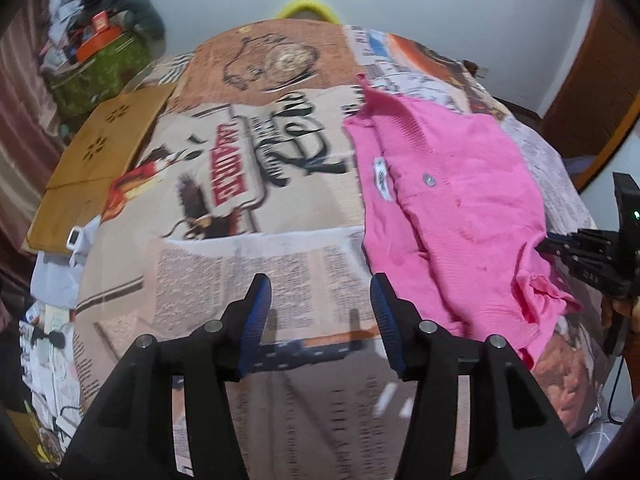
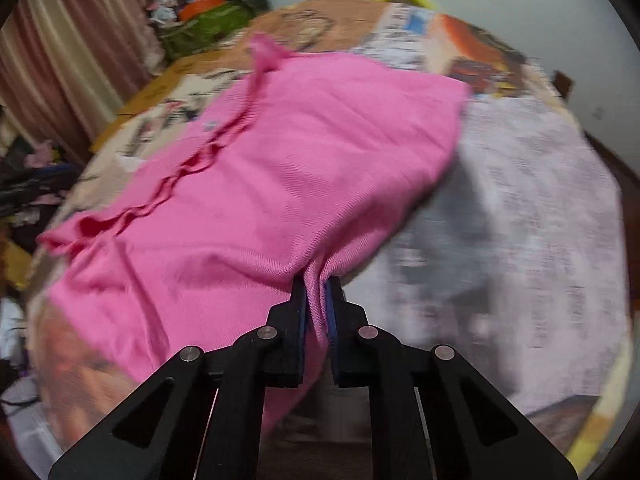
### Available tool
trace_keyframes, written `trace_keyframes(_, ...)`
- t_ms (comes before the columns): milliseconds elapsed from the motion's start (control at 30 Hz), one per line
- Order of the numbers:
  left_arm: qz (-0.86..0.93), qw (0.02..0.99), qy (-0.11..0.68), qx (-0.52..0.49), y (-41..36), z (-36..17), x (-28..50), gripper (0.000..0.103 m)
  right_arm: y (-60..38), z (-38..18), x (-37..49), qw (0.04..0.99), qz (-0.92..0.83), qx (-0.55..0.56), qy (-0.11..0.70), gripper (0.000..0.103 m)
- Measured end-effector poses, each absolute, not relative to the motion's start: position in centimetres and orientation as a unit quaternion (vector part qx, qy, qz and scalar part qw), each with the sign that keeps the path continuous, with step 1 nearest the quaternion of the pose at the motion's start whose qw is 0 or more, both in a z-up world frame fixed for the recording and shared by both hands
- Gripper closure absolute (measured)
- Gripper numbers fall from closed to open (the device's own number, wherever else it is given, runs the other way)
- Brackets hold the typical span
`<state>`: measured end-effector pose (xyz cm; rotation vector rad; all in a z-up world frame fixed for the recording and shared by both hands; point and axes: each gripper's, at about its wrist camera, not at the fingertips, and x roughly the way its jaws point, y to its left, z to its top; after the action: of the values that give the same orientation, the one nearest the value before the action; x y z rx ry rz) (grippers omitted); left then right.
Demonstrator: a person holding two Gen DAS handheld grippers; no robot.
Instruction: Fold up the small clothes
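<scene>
A small pink garment [image 1: 452, 208] lies spread on the newspaper-covered table [image 1: 248, 264], with a white label and a snap button near its middle. My left gripper [image 1: 320, 300] is open and empty over the table, just left of the garment's near edge. My right gripper [image 2: 318, 284] is shut on the near edge of the pink garment [image 2: 260, 168], and the cloth bunches between its blue pads. The right gripper also shows at the right edge of the left wrist view [image 1: 592, 256], at the garment's right side.
A brown cardboard sheet [image 1: 96, 164] lies at the table's left side. A green box with clutter [image 1: 100, 64] stands beyond it, near a pink curtain [image 2: 80, 48]. A yellow rim [image 1: 308, 6] shows behind the table. A wooden door [image 1: 596, 80] is at right.
</scene>
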<state>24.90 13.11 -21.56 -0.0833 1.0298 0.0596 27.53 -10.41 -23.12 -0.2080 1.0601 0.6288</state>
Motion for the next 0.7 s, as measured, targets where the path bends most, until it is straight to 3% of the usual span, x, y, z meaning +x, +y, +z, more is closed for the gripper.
trace_keyframes(200,-0.016,0.874,0.485,-0.022,8.6,-20.3,25.2,0.045,-13.8,-20.8,26.9,0.828,0.271,-0.057,0.487,0.089)
trace_keyframes(400,-0.042,0.875,0.482,0.020,3.9,-19.8,24.6,0.034,-14.1,-19.2,24.1,0.829,0.306,-0.038,0.466,0.064)
trace_keyframes(700,-0.053,0.861,0.504,0.029,2.1,-21.3,21.9,0.028,-11.9,-21.5,21.4,0.805,0.350,-0.050,0.477,0.062)
